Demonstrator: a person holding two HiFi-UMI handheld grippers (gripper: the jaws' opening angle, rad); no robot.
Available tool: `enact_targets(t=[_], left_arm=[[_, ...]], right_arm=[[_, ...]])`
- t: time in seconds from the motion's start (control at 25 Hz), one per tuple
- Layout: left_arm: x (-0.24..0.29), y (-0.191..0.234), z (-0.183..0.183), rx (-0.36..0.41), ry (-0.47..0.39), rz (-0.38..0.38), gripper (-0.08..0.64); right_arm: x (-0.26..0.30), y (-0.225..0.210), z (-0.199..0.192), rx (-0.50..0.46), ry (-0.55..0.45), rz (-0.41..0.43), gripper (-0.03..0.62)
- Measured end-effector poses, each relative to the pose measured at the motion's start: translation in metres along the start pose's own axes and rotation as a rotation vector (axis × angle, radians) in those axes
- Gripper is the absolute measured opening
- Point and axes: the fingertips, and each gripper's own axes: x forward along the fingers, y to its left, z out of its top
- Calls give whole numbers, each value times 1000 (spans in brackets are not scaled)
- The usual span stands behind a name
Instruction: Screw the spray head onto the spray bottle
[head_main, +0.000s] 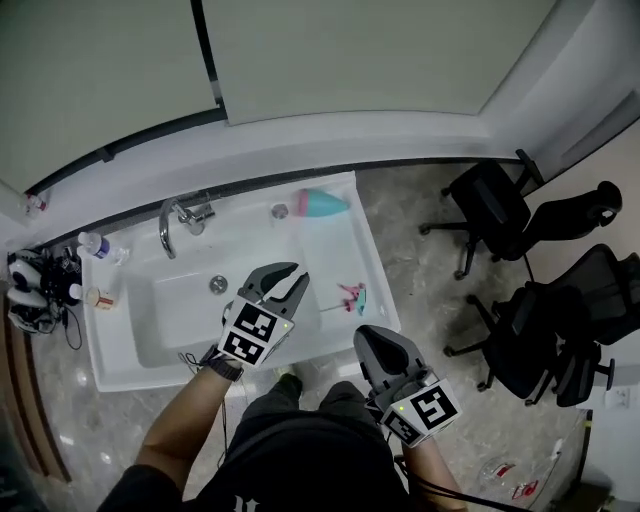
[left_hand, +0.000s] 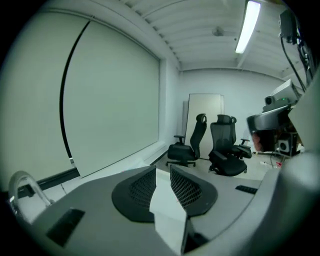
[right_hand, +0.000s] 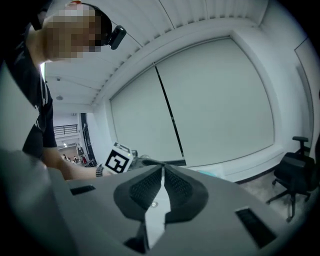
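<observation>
The spray bottle (head_main: 322, 203) lies on its side at the back right corner of the white sink (head_main: 335, 250). It has a smooth teal body with a rounded pink end. The spray head (head_main: 352, 296), a small angular piece of pink and teal plastic, rests apart from it on the flat, glossy drainboard near the front edge.

The left gripper (head_main: 288, 273) hovers over the drainboard beside the rectangular basin. Its dark jaws have mesh-textured pads, stand a narrow gap apart and hold nothing. The left gripper view (left_hand: 162, 171) shows only a pale wedge between them.

The right gripper (head_main: 366, 337) hangs in front of the sink, over the speckled stone floor (head_main: 420, 290). Its ribbed black jaws are pressed together on nothing, and in the right gripper view (right_hand: 162, 169) they meet along a thin seam.

A curved chrome tap (head_main: 170, 225) arches over the back of the basin. Black office chairs (head_main: 500, 212) with mesh backs stand to the right.
</observation>
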Motion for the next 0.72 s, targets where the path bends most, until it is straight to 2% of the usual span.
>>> enact_targets(t=[0.08, 0.16, 0.36, 0.56, 0.64, 0.72], left_arm=[[37, 29, -8, 48, 62, -2, 77], [74, 51, -19, 127, 136, -6, 110], [158, 104, -48, 411, 363, 11, 178], [231, 139, -64, 687, 530, 11, 238], [255, 148, -72, 766, 597, -16, 278], [272, 155, -84, 805, 659, -52, 307]], right_arm=[[12, -17, -14, 21, 51, -29, 2], [24, -35, -20, 64, 67, -44, 2], [47, -85, -35, 112, 150, -41, 2], [64, -139, -45, 172, 197, -37, 2], [69, -159, -50, 189, 213, -38, 2], [71, -174, -61, 208, 246, -37, 2]])
